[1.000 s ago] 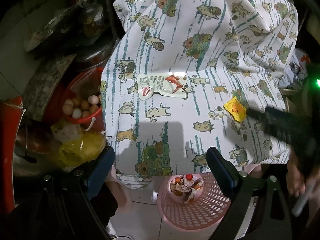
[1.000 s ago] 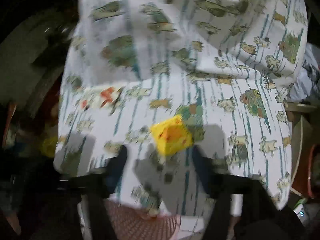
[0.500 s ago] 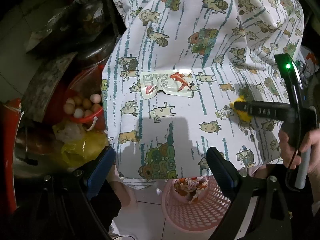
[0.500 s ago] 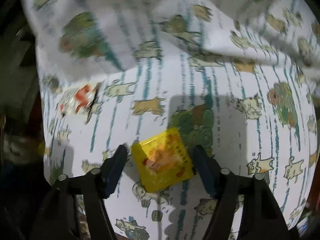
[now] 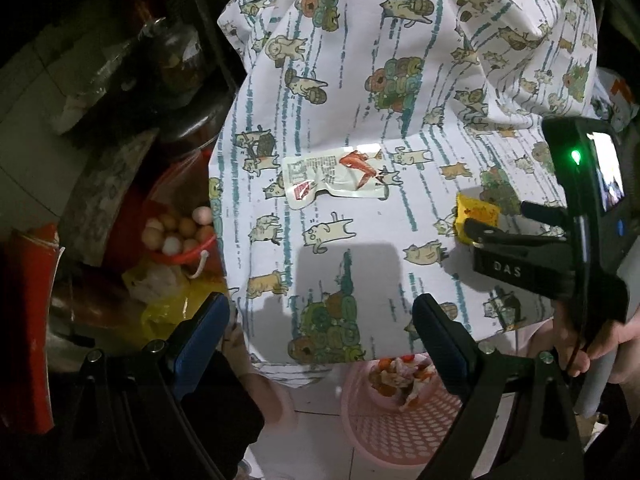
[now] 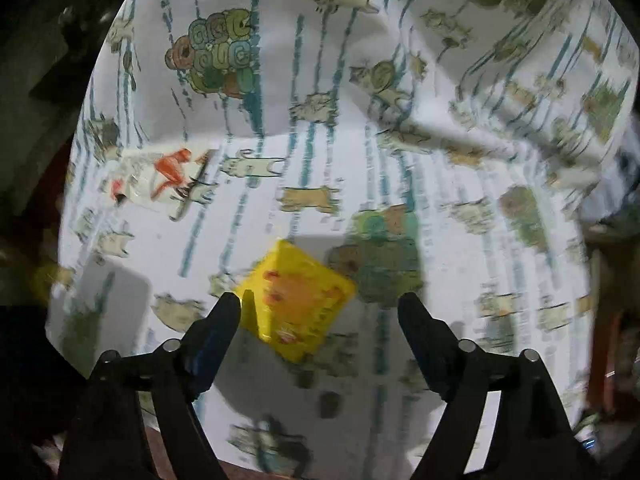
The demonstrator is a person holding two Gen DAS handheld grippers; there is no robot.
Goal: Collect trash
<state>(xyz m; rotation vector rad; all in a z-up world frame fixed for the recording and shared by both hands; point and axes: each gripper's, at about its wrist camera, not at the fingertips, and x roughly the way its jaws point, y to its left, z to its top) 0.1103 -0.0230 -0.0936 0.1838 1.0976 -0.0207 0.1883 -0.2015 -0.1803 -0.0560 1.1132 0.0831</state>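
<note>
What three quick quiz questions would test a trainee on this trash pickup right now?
1. True or false: the right tongs are shut on the yellow wrapper.
2. Which lies further left on the cloth in the left wrist view: A) white packet, B) yellow wrapper?
3. What stands on the floor below the cloth's edge?

Key: 1. False, they are open around it, having just been opening. 2. A. 3. A pink basket with trash inside.

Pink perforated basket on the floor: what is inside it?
The pink perforated plastic basket holds a heap of crumpled wrappers, white with red and orange. The cartoon-print white cloth overhangs its far rim, hiding anything there.
</note>
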